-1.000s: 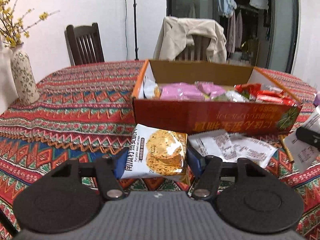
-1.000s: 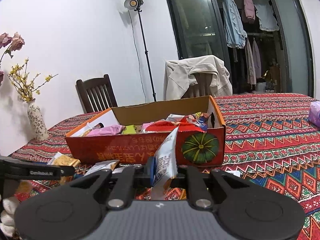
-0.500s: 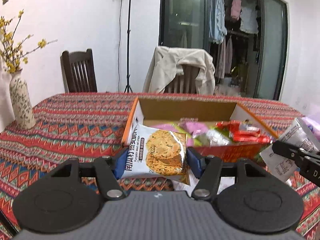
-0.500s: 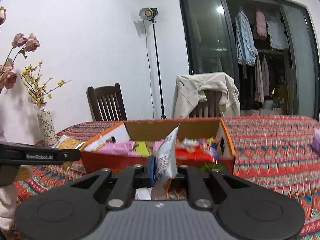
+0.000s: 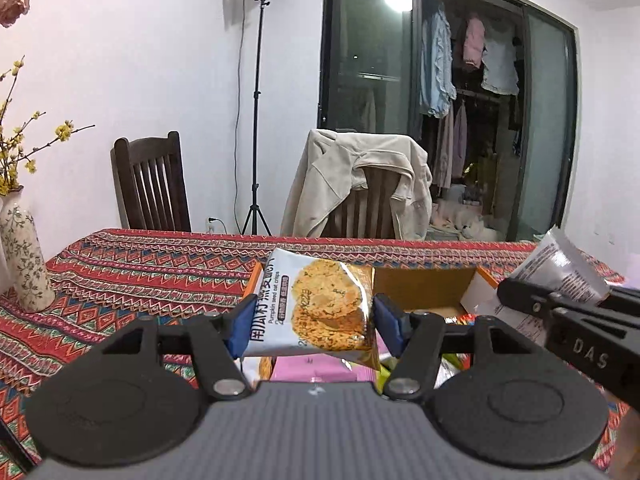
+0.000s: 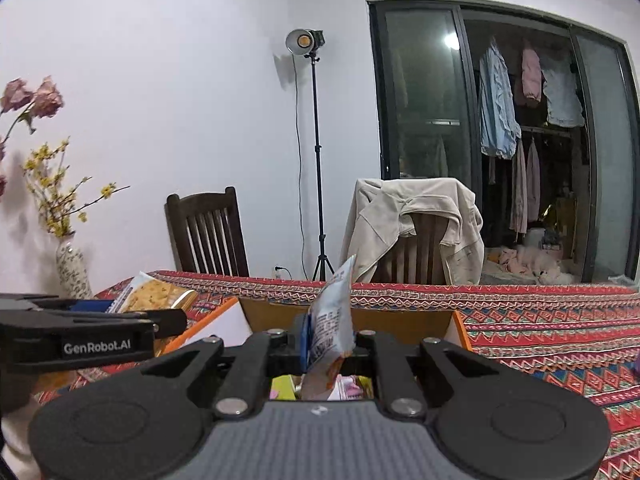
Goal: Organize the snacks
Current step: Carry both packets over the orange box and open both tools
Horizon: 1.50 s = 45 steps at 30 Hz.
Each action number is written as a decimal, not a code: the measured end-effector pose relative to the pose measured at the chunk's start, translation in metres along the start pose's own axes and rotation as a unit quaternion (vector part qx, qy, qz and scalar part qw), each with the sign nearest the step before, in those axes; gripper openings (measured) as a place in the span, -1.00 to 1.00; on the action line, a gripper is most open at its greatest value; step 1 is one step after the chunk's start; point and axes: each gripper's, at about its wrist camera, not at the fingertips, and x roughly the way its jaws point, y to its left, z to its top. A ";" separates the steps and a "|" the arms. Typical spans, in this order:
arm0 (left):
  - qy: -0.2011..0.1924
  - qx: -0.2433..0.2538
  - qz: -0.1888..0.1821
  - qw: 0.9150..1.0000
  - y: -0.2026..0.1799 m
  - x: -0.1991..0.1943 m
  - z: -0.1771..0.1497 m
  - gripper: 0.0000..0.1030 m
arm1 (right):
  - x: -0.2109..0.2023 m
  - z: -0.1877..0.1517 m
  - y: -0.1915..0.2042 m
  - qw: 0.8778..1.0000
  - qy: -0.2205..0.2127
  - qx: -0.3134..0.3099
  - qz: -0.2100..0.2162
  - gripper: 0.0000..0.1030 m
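Observation:
My left gripper (image 5: 314, 320) is shut on a white and orange pumpkin-seed crisp packet (image 5: 316, 308), held flat-faced between the blue pads above the near left end of the cardboard snack box (image 5: 424, 286). My right gripper (image 6: 328, 340) is shut on a thin white snack packet (image 6: 332, 312), pinched edge-on and standing upright over the box (image 6: 360, 316). Each gripper shows in the other's view: the right one (image 5: 560, 300) at the right, the left one (image 6: 132, 312) at the left. Pink and green packets (image 5: 320, 372) lie inside the box beneath.
A red patterned tablecloth (image 5: 140, 276) covers the table. A flowered vase (image 5: 22, 256) stands at the far left. Two wooden chairs (image 5: 152, 188) stand behind the table, one draped with a beige jacket (image 5: 360, 180). A light stand (image 5: 256, 112) rises by the wall.
Both grippers have risen with their packets and moved forward over the box. The box front and the loose white packets on the cloth have dropped out of view.

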 end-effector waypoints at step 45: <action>-0.003 -0.021 0.017 1.000 0.017 0.057 -0.021 1.00 | 0.053 -0.024 -0.032 0.999 0.017 0.035 -0.026 1.00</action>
